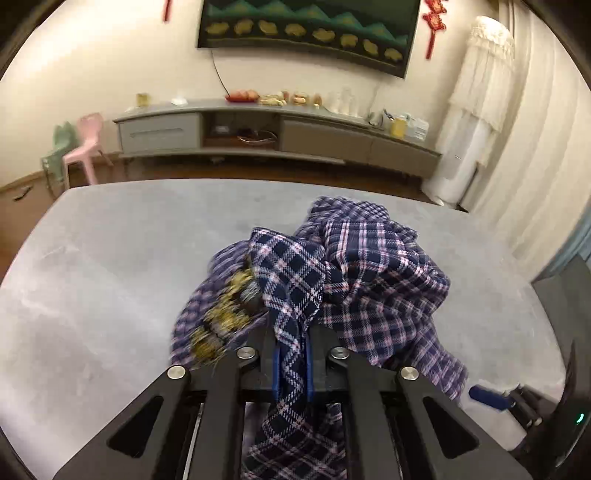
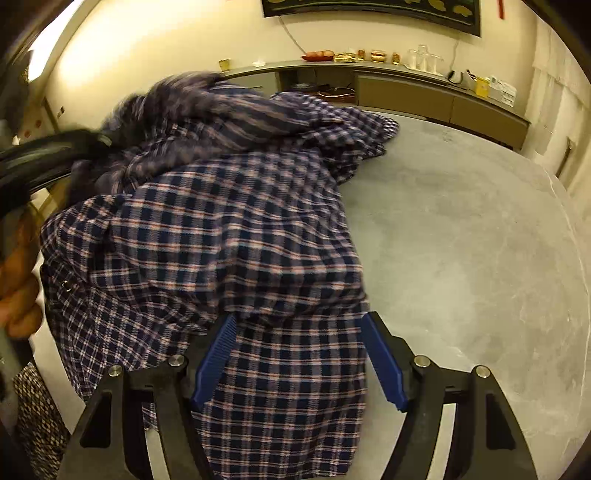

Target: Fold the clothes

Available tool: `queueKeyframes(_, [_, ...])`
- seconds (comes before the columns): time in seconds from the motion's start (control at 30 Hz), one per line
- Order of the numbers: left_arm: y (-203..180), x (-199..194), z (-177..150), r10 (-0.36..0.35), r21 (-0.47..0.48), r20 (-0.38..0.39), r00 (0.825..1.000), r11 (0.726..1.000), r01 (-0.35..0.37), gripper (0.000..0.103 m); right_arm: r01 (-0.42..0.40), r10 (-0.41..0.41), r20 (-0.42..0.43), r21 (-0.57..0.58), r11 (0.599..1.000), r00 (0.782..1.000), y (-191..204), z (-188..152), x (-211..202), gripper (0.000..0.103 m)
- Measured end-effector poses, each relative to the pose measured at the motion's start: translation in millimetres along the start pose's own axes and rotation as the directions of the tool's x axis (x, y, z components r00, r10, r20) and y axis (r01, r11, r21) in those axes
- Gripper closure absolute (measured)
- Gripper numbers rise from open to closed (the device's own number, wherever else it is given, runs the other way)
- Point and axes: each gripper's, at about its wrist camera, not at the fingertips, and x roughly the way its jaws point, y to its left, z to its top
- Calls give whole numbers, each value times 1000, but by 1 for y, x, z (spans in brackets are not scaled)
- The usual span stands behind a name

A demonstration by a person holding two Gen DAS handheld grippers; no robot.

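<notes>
The crumpled navy, white and pink plaid flannel shirt [image 1: 354, 266] lies heaped on the grey, stone-look tabletop [image 1: 110, 258], toward its near side; a strip of it runs up between the blue pads of the left gripper [image 1: 291, 365], whose jaws are pinched narrow on that fold; the right gripper [image 2: 299, 354] hangs over another stretch of the same shirt with its jaws wide, cloth lying between the blue pads [image 2: 384, 362] but not pressed by them. The step in hand looks like lifting and opening the bundle so it can be laid flat; it would go best if the left grip stays firm on its single fold while the right one closes on a clear edge, a hem or shoulder seam rather than a bunched middle, so the two can draw apart and shake out the creases; grabbing several layers at once would likely keep the tangle. A yellowish patch on the cloth is too blurred to identify. The tabletop is otherwise bare and wide, good for spreading; beyond it stands a long grey low cabinet [image 1: 258, 136] carrying fruit and jars, a dark framed picture [image 1: 306, 33] on the cream wall, a pink plastic chair [image 1: 86, 144] and a white lace-covered standing unit [image 1: 476, 110].
</notes>
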Motion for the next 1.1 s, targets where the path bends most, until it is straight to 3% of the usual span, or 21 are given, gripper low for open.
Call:
queueKeyframes(0.07, [-15,-64,27,-130,47,170,977,991,124,97,-31,30,11,48,998,999,-12,-2,-9,37])
queueKeyframes(0.13, [-8,-146,37,-218,89,354,910,976,199,97,-80,78,26,87,993,997,-20,-3,-20,41])
queueKeyframes(0.2, [27,-206,27,-226,58,473,852,973,226,96,-133,129,44,114,984,991,-23,-4,-29,41])
queueKeyframes(0.23, [51,-221,17,-201,12,503,840,974,226,94,-155,150,50,125,980,987,-24,-4,-32,41])
queueKeyframes(0.27, [77,-225,3,-146,-61,500,854,977,203,91,-178,172,56,135,975,984,-25,-5,-36,41])
queueKeyframes(0.33, [137,-190,-34,-48,-256,354,934,956,146,87,-191,184,65,141,971,981,-23,-3,-39,41])
queueKeyframes(0.4, [183,-143,-78,3,-418,178,984,906,73,85,-173,165,66,134,976,984,-19,-2,-40,41])
queueKeyframes(0.43, [203,-121,-102,31,-499,66,997,867,6,84,-162,155,64,129,978,986,-17,-2,-40,41])
queueKeyframes(0.47, [219,-101,-124,27,-585,-71,997,809,-64,85,-151,144,63,123,981,988,-14,-3,-40,41])
queueKeyframes(0.5, [227,-95,-133,-7,-625,-104,995,778,-60,84,-138,131,64,116,984,989,-12,-5,-41,40])
queueKeyframes(0.57, [235,-96,-136,-78,-659,-56,995,752,21,77,-111,104,80,91,990,991,-8,-6,-45,40])
queueKeyframes(0.63, [242,-102,-134,-48,-676,-28,998,737,17,61,-71,65,120,42,997,991,0,-6,-53,39])
queueKeyframes(0.77, [261,-111,-142,-43,-780,-8,999,625,20,51,64,-37,254,-98,993,967,29,-4,-73,29])
queueKeyframes(0.83, [267,-117,-140,13,-769,-24,1000,638,-27,51,102,-46,296,-179,979,954,51,-4,-80,27])
queueKeyframes(0.87, [267,-128,-138,104,-746,-29,994,660,-91,51,106,-35,301,-224,969,953,65,-3,-81,26])
queueKeyframes(0.93, [254,-164,-132,327,-693,22,945,686,-221,49,106,-7,300,-315,943,954,94,-2,-82,26])
queueKeyframes(0.97, [251,-178,-130,372,-678,72,925,699,-229,47,104,7,297,-356,929,955,109,-1,-82,26])
queueKeyframes(1.0, [250,-189,-129,376,-667,129,917,718,-201,45,102,23,295,-404,909,955,125,1,-79,26])
queueKeyframes(1.03, [246,-192,-128,343,-656,163,925,738,-158,42,111,31,295,-453,885,955,142,3,-72,26])
queueKeyframes(1.07, [242,-192,-126,297,-645,184,937,756,-113,41,127,31,296,-500,856,955,157,6,-63,26])
queueKeyframes(1.1, [239,-187,-128,201,-628,186,962,777,-40,39,143,31,297,-546,825,954,172,9,-54,26])
